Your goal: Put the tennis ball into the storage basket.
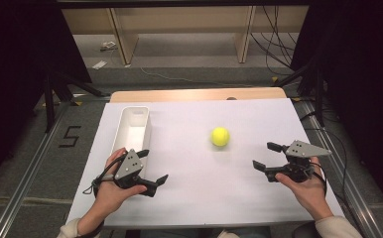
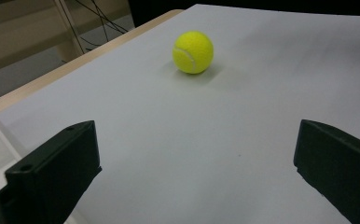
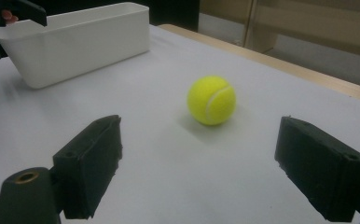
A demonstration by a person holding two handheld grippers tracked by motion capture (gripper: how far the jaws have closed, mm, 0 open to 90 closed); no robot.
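A yellow tennis ball (image 1: 220,136) (image 2: 193,52) (image 3: 211,100) rests on the white table sheet (image 1: 199,198), right of centre. A long white bin (image 1: 132,129) (image 3: 75,42) stands at the left, empty as far as I can see. My left gripper (image 1: 153,166) (image 2: 194,172) hovers near the bin's near end, open, with nothing between its jaws. My right gripper (image 1: 265,156) (image 3: 199,172) is open too, a short way right of the ball and pointed at it.
The sheet covers a wooden table whose far edge (image 1: 199,94) shows beyond it. Metal rails (image 1: 31,163) run along both sides on the floor. Wooden shelving (image 1: 179,29) and cables stand behind the table.
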